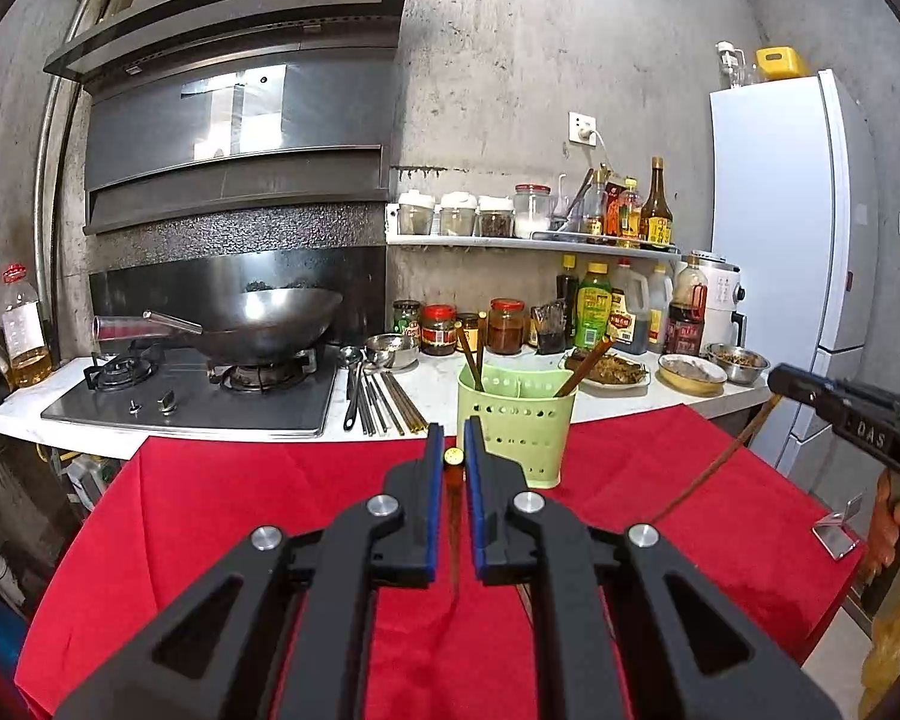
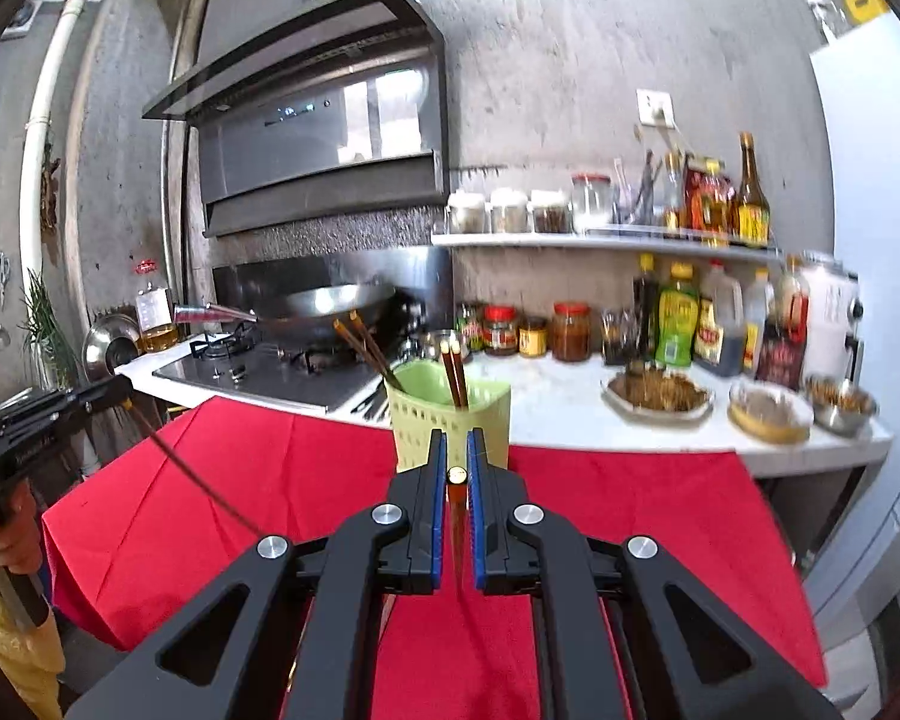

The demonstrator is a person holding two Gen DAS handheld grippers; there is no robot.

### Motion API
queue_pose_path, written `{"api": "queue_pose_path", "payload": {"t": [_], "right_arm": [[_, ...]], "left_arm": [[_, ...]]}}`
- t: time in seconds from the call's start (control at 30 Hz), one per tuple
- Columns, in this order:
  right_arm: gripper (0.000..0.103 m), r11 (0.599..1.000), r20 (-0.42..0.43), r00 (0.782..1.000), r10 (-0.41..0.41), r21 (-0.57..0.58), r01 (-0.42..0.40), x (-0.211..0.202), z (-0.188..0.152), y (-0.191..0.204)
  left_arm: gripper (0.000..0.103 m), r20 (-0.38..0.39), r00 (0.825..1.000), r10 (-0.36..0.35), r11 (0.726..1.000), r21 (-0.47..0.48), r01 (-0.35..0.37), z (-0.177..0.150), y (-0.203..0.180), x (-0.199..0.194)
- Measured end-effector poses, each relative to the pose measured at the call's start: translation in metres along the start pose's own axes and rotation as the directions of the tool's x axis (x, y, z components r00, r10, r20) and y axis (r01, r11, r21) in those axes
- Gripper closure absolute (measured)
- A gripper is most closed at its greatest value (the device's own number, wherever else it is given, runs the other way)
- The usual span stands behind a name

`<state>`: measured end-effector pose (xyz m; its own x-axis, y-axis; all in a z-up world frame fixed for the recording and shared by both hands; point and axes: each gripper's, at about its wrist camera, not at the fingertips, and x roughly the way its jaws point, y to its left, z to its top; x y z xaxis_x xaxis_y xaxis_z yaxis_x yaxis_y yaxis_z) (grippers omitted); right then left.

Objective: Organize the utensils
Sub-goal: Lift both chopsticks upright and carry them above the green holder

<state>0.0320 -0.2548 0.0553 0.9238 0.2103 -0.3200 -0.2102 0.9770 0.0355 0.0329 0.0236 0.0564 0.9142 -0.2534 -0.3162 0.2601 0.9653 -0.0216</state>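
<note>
Room: we see a kitchen with bare grey walls, a range hood [image 1: 234, 114] over a gas hob [image 1: 198, 390], a white fridge [image 1: 774, 252] at the right.
Tabletop: we note a white tabletop [image 1: 438, 390] along the wall and, nearer us, a surface under a red cloth [image 1: 222, 516].
Wok: we find a steel wok [image 1: 270, 318] sitting on the hob's right burner.
Shelf: we count jars and bottles on a wall shelf [image 1: 510, 243], with more jars and sauce bottles on the tabletop below it.
Dishes: we list a plate of food [image 1: 612, 372] and two bowls near the fridge end.
Utensil holder: we place a pale green perforated holder [image 1: 519, 420] at the far edge of the red cloth, touching the white tabletop's front; brown chopsticks stand tilted in it, some leaning left, some right.
Loose utensils: we see a ladle and several metal and pale chopsticks [image 1: 384, 402] lying flat on the tabletop between hob and holder.
Left tool [image 1: 453, 438]: we find its blue-padded jaws pinching one brown, brass-capped chopstick [image 1: 453, 457], whose length runs down towards the cloth.
Right tool [image 2: 456, 450]: we find it likewise pressed onto a brown, brass-capped chopstick [image 2: 456, 476], held above the cloth just before the holder [image 2: 450, 414].
Hands: we see a person's hand gripping each tool's handle at the frame edges.
</note>
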Motion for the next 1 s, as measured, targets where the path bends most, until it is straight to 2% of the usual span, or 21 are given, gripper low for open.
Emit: {"api": "queue_pose_path", "payload": {"t": [0.27, 0.4, 0.5, 0.53, 0.6, 0.73, 0.83, 1.0], "right_arm": [[0.095, 1.0, 0.001, 1.0, -0.02, -0.016, 0.02, 0.022, 0.013, 0.0], [0.095, 1.0, -0.028, 0.999, -0.02, -0.012, 0.02, 0.039, 0.007, -0.001], [0.096, 1.0, -0.073, 0.997, -0.006, -0.008, 0.005, 0.058, -0.007, -0.002], [0.096, 1.0, -0.096, 0.995, -0.006, -0.008, 0.006, 0.065, -0.014, -0.001], [0.096, 1.0, -0.11, 0.994, -0.013, -0.012, 0.012, 0.073, -0.024, 0.002], [0.096, 1.0, -0.109, 0.994, -0.02, -0.008, 0.02, 0.078, -0.032, 0.003], [0.096, 1.0, -0.127, 0.992, -0.015, 0.008, 0.016, 0.085, -0.038, 0.002], [0.096, 1.0, -0.126, 0.992, -0.011, 0.025, 0.014, 0.08, -0.035, -0.002]], "left_arm": [[0.096, 0.0, 1.0, -0.025, 1.0, -0.007, 0.025, 0.009, 0.005, 0.011], [0.096, 0.008, 1.0, -0.025, 1.0, -0.007, 0.025, 0.008, 0.006, 0.019], [0.096, -0.069, 0.997, -0.035, 0.999, -0.025, 0.033, -0.005, 0.009, 0.043], [0.096, -0.116, 0.993, -0.033, 0.999, -0.034, 0.029, -0.014, 0.01, 0.056], [0.097, -0.159, 0.987, -0.037, 0.999, -0.04, 0.031, -0.028, 0.012, 0.07], [0.097, -0.148, 0.988, -0.051, 0.998, -0.049, 0.044, -0.039, 0.013, 0.071], [0.097, -0.145, 0.988, -0.043, 0.998, -0.04, 0.038, -0.039, 0.011, 0.07], [0.097, -0.146, 0.987, -0.069, 0.997, -0.029, 0.065, -0.03, 0.009, 0.068]]}}
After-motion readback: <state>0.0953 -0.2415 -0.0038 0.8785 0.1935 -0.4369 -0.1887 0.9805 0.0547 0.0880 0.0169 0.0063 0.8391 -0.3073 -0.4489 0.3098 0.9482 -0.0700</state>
